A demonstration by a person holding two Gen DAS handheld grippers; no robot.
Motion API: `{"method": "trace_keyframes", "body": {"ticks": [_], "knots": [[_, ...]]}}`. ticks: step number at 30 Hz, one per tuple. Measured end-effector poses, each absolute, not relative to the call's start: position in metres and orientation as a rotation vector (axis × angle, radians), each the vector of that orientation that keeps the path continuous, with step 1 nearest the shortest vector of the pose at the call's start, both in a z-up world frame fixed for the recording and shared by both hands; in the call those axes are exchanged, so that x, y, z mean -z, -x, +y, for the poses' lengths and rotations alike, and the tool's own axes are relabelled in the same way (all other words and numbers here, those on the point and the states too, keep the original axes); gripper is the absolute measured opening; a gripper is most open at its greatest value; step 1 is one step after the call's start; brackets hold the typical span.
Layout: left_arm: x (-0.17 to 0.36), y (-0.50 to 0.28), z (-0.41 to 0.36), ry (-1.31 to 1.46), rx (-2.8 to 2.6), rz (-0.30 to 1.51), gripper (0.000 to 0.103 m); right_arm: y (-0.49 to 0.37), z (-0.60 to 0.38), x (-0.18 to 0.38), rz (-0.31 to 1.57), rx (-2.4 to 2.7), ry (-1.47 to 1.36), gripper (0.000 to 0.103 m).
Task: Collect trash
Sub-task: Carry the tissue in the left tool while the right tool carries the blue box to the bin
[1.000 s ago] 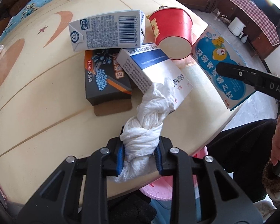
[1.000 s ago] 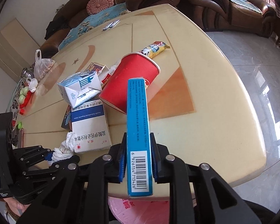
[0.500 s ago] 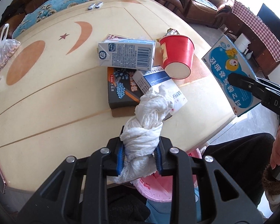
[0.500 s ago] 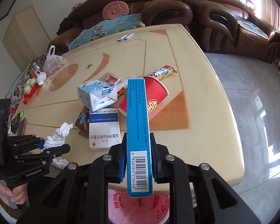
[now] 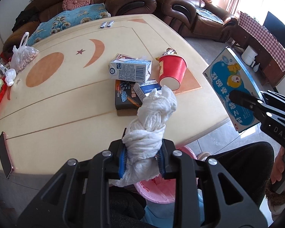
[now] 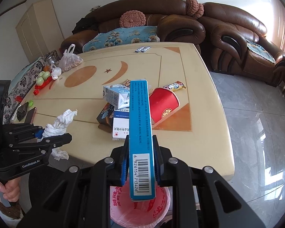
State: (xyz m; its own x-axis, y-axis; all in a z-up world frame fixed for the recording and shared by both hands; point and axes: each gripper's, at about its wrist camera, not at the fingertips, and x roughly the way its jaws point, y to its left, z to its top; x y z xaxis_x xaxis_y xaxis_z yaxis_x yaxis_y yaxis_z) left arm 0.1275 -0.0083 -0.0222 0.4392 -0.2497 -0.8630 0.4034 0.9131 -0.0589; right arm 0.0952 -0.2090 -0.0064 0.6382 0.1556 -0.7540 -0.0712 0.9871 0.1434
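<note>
My left gripper (image 5: 141,160) is shut on a twisted white tissue wad (image 5: 152,125), held above the table's near edge. In the right wrist view the same tissue wad (image 6: 60,121) shows in the left gripper (image 6: 53,135). My right gripper (image 6: 140,164) is shut on a flat blue box (image 6: 141,133), held on edge with its barcode toward the camera. That blue box (image 5: 231,83) appears at the right of the left wrist view. Below both grippers stands a bin with a pink bag (image 6: 140,211), also visible as the pink bin (image 5: 157,189). A red paper cup (image 5: 171,72), a milk carton (image 5: 131,70) and small boxes (image 5: 127,95) lie on the table.
The cream table (image 5: 66,114) also carries a phone (image 5: 4,155) at its left edge, a plastic bag of nuts (image 5: 23,56) and two small sachets (image 5: 106,24). A snack wrapper (image 6: 173,85) lies behind the cup. Brown sofas (image 6: 180,26) line the far side. A person's dark trousers (image 5: 243,163) are near the bin.
Both grippers have risen and pulled back from the table with their loads; the trash pile looks smaller and farther, and the pink bin has come into view below.
</note>
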Motion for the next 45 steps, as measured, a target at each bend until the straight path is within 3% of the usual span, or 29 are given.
{"method": "trace_keyframes", "body": {"ticks": [23,45], "knots": [[0.016,-0.044,-0.011,-0.184,0.412,0.982,0.026,0.002,-0.178,0.001,0.857,-0.192,-0.023,0.021],[0.104,-0.023,-0.011,-0.119,0.440,1.139,0.026,0.020,-0.171,0.087,1.043,-0.221,-0.065,0.021]]}}
